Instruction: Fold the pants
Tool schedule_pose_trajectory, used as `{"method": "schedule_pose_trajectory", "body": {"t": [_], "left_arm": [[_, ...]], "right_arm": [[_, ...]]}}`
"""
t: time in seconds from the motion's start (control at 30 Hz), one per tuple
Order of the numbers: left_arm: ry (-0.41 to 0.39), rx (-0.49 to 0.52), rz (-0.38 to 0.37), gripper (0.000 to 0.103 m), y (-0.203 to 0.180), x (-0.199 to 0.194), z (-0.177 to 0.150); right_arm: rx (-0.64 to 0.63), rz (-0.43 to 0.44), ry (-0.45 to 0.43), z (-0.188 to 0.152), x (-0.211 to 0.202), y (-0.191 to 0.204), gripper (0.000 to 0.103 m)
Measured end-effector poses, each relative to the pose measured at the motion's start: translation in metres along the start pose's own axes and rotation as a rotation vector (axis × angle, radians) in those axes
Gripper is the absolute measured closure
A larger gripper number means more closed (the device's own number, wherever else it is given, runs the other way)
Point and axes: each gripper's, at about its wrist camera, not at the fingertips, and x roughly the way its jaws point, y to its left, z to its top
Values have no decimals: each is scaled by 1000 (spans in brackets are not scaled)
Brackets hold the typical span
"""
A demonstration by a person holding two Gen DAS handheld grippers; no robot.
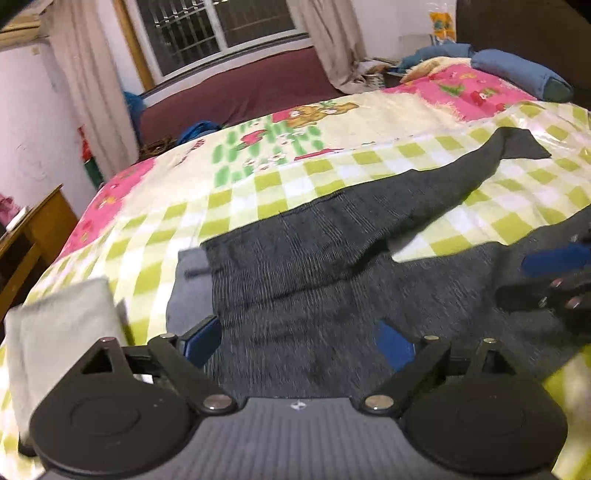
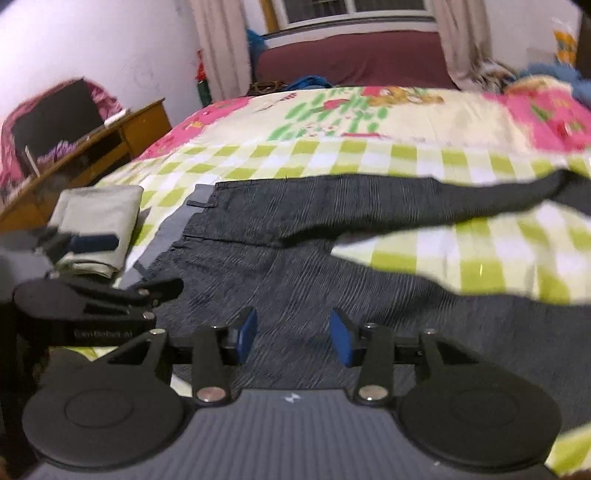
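Left wrist view is showing the left gripper hovering over the pants, its 2 blue pads spread wide with nothing pinched between them. The pants are lying flat on the checked blanket that is covering the bed, the grey waistband sitting toward the left and 1 leg stretching away to the upper right; the other leg is running off toward the right edge. A folded pale cloth is resting on the blanket just beside the waistband, at the left. The right gripper is poking in from the right edge over the dark fabric. Right wrist view is showing the right gripper with its 2 pads standing partly apart above the pants, gripping nothing. The left gripper is appearing at the left of this view, near the waistband and in front of the pale cloth. A wooden desk is standing beyond the bed at the left, and a curtained window is filling the far wall. Both views are somewhat blurred.
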Motion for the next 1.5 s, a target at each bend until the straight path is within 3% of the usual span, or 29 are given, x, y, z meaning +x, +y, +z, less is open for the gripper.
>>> {"method": "schedule_pose_trajectory", "body": {"t": [0.2,0.37,0.6,0.8,0.93,1.13,1.2,1.23,1.3,1.33,1.37,1.43,1.5], "left_arm": [[22,39,-38,0,39,62,36],[48,79,-40,0,78,140,60],[126,161,-124,0,127,223,77],[197,166,-270,0,154,260,88],[279,154,-370,2,159,278,83],[312,171,-413,5,161,287,81],[312,163,-377,17,158,289,81],[304,179,-375,20,155,287,81],[291,203,-348,36,150,280,81],[285,217,-328,51,149,279,82],[283,231,-301,56,147,275,85],[265,262,-257,79,141,266,88],[238,294,-221,79,136,253,90]], "right_arm": [[-119,7,64,61,66,-31,57],[-263,40,102,117,153,-48,50],[-408,128,248,179,264,-59,50],[-461,160,384,201,318,-69,50],[-526,205,442,199,329,-65,44],[-581,223,504,197,335,-63,43],[-580,193,492,190,336,-59,47],[-588,189,482,186,334,-56,53],[-568,175,472,183,328,-53,70],[-562,153,469,183,324,-52,87],[-555,135,463,185,319,-53,94],[-535,122,425,190,301,-51,95],[-516,131,381,192,274,-47,95]]}}
